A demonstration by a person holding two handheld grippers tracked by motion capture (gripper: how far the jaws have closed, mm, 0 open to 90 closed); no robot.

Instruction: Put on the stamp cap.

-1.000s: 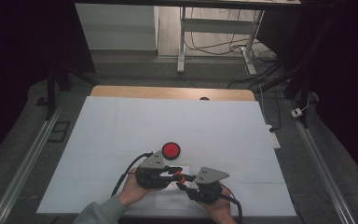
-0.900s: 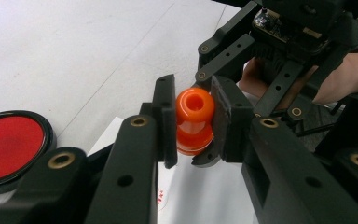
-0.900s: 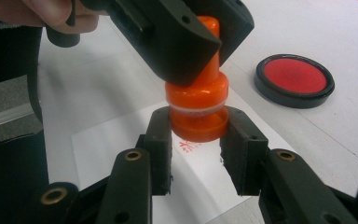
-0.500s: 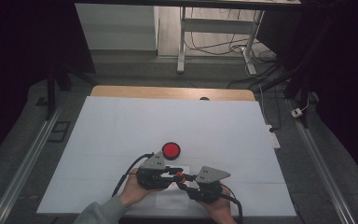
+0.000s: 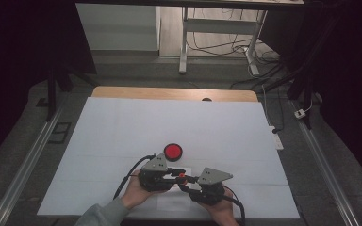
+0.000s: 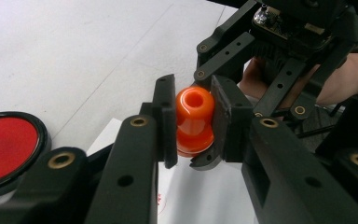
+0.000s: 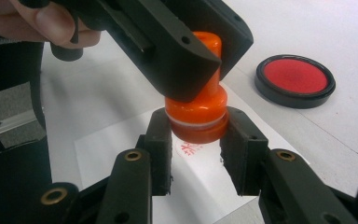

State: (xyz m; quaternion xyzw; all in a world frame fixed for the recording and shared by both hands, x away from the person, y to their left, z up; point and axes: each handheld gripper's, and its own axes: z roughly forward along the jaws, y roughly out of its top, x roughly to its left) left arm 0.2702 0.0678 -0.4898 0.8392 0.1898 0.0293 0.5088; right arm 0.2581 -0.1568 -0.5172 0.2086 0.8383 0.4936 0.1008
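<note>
An orange stamp (image 5: 181, 175) hangs just above a white sheet of paper (image 7: 116, 154) near the table's front edge. My left gripper (image 6: 193, 116) is shut on the stamp's narrow upper handle (image 6: 195, 105). My right gripper (image 7: 196, 135) comes from the opposite side, its jaws pressed against the stamp's wide lower ring (image 7: 196, 123). Beneath the stamp, a red imprint (image 7: 189, 148) marks the paper. In the high view the left gripper (image 5: 175, 174) and right gripper (image 5: 186, 182) meet tip to tip, each held by a hand.
A round black ink pad with a red face (image 5: 173, 151) lies just beyond the grippers, seen too in the right gripper view (image 7: 294, 77). A white sheet covers the table (image 5: 122, 122); a wooden strip (image 5: 169, 93) runs along its far edge.
</note>
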